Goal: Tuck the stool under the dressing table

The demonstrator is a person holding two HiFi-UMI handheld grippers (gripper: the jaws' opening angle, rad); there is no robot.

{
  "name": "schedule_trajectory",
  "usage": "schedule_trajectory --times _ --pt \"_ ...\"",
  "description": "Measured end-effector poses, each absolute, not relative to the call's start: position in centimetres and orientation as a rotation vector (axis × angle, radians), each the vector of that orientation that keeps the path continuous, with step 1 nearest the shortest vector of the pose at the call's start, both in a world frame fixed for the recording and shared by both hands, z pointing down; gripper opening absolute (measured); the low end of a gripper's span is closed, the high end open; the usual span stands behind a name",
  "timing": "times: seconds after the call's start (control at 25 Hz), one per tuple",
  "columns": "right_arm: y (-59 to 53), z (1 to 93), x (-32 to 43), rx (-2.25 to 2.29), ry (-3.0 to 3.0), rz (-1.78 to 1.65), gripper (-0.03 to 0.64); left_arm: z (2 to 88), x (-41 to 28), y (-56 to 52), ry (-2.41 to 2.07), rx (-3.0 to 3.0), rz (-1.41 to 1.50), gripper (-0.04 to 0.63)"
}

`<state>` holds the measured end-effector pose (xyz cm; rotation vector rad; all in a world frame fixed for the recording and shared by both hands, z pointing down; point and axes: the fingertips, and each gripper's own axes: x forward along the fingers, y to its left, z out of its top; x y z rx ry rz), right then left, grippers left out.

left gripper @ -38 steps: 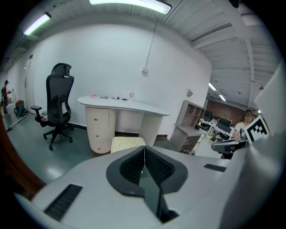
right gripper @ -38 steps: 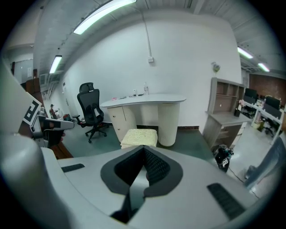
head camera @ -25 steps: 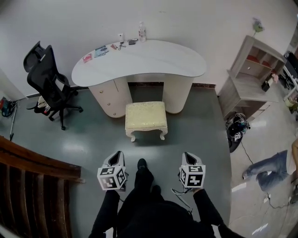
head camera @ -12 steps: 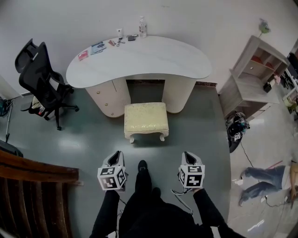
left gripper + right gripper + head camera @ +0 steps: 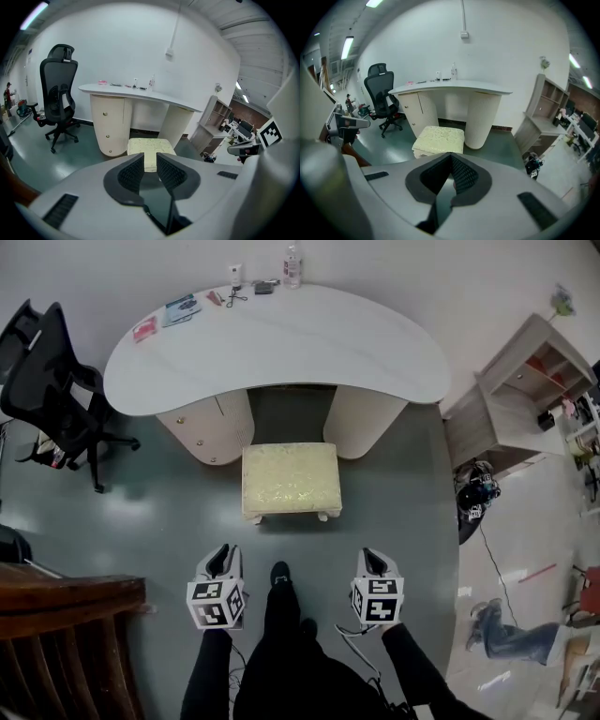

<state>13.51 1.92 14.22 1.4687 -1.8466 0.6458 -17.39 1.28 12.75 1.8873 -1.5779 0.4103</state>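
The cream cushioned stool (image 5: 291, 480) stands on the grey floor in front of the white kidney-shaped dressing table (image 5: 281, 338). Its far edge sits at the opening between the table's two pedestals. Both grippers are held low, short of the stool and apart from it. My left gripper (image 5: 218, 557) is near the stool's left front corner, its jaws a narrow gap apart and empty. In the left gripper view the stool (image 5: 150, 146) shows through that gap in my left gripper (image 5: 150, 161). My right gripper (image 5: 372, 559) has its jaws closed together, and in the right gripper view the stool (image 5: 439, 138) lies beyond my right gripper (image 5: 451, 157).
A black office chair (image 5: 47, 371) stands left of the table. A wooden shelf unit (image 5: 525, 381) stands to the right, with a dark helmet-like object (image 5: 473, 498) on the floor beside it. A wooden railing (image 5: 56, 615) lies at lower left. A bottle (image 5: 292, 263) and small items rest on the tabletop.
The view has moved forward, so table and stool appear nearer and larger. Both grippers keep their pose. The person at the right edge has shifted further down and out.
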Motion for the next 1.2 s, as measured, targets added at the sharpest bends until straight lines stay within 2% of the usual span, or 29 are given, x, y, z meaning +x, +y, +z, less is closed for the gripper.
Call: schedule_trajectory --times 0.36,1.0,1.2 --pt "-1.9 22.7 14.5 1.425 -1.778 0.695 0.005 20.8 -17.0 -3.4 -1.554 1.874 0.459 0.103" --pt "-4.9 38.2 13.9 1.385 -1.794 0.683 0.005 37.3 -16.2 -4.8 -1.535 1.854 0.538 0.101" --pt "-5.5 42.4 14.4 1.385 -1.797 0.667 0.005 41.4 -17.0 -5.4 -1.556 1.847 0.533 0.072"
